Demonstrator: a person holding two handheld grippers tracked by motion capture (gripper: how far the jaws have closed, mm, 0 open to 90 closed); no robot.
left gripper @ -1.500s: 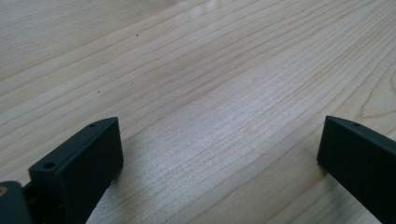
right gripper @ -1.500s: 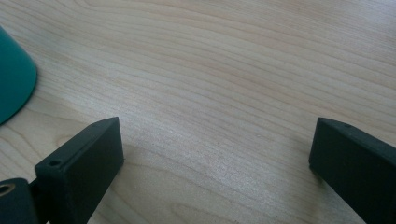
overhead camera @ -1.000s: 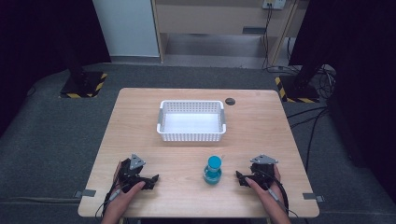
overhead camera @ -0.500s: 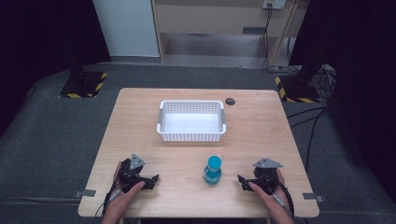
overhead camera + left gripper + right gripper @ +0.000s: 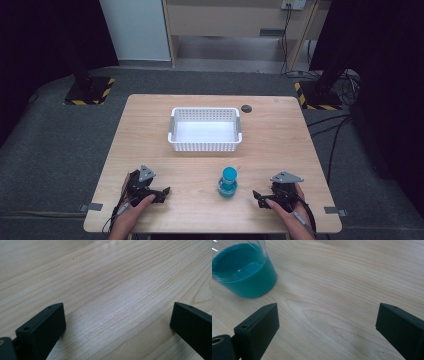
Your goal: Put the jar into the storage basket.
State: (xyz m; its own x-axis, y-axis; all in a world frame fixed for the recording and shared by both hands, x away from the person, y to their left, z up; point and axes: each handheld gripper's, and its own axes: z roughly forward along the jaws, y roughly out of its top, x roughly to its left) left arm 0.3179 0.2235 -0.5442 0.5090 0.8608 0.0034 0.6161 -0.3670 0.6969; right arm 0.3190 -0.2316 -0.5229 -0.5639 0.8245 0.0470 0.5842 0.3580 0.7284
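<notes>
The flask [image 5: 242, 270] is cut off at the top and left edge of the right gripper view, so only its clear lower wall and blue liquid show there; in the high view it stands upright on the table [image 5: 280, 135], blue cap on top, near the front edge and between the two grippers. The person's forearms are cropped by the bottom of the high view. No label or writing can be read on anything.

The left gripper [image 5: 162, 191] rests low at the table's front left, its jaws apart with bare wood between them in its own view. The right gripper [image 5: 256, 196] sits at the front right, jaws wide apart too, pointing toward the flask, which lies just beyond and to the side of one jaw, not between them.

A white basket [image 5: 205, 145] stands farther back at the table's middle, well apart from the flask; it looks empty. A small dark round thing [image 5: 246, 108] lies near the far edge beside the basket, too small to identify. Cables [image 5: 330, 125] trail on the floor at the right
</notes>
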